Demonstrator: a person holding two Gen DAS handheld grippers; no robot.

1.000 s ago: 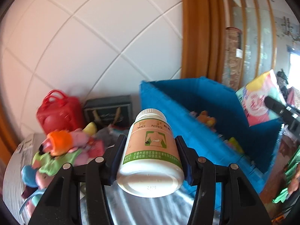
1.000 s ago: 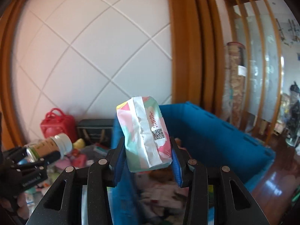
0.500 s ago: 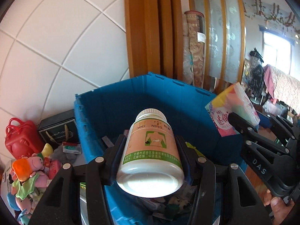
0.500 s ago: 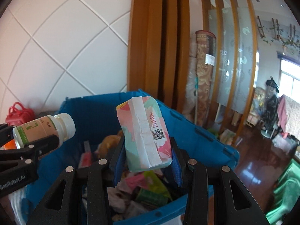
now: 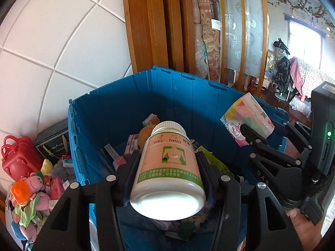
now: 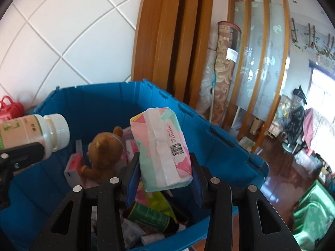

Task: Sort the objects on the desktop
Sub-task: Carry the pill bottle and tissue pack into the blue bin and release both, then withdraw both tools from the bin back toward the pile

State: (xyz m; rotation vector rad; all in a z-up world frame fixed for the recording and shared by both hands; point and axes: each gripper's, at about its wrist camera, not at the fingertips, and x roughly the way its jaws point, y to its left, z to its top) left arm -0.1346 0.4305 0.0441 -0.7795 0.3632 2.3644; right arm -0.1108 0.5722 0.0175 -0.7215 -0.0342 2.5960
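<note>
Left gripper (image 5: 167,167) clamps the white pill bottle (image 5: 169,167) between its 2 jaws, cap forward; right gripper (image 6: 164,167) pinches the pastel tissue pack (image 6: 162,148). Both have swung in from 1 second ago and now hang over the blue crate (image 5: 117,104), teddy bear (image 6: 104,148) below. The bottle hides much of the clutter underneath.

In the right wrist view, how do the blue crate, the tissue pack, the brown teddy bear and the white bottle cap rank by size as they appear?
1. blue crate
2. tissue pack, though it is nearest to the camera
3. brown teddy bear
4. white bottle cap
</note>
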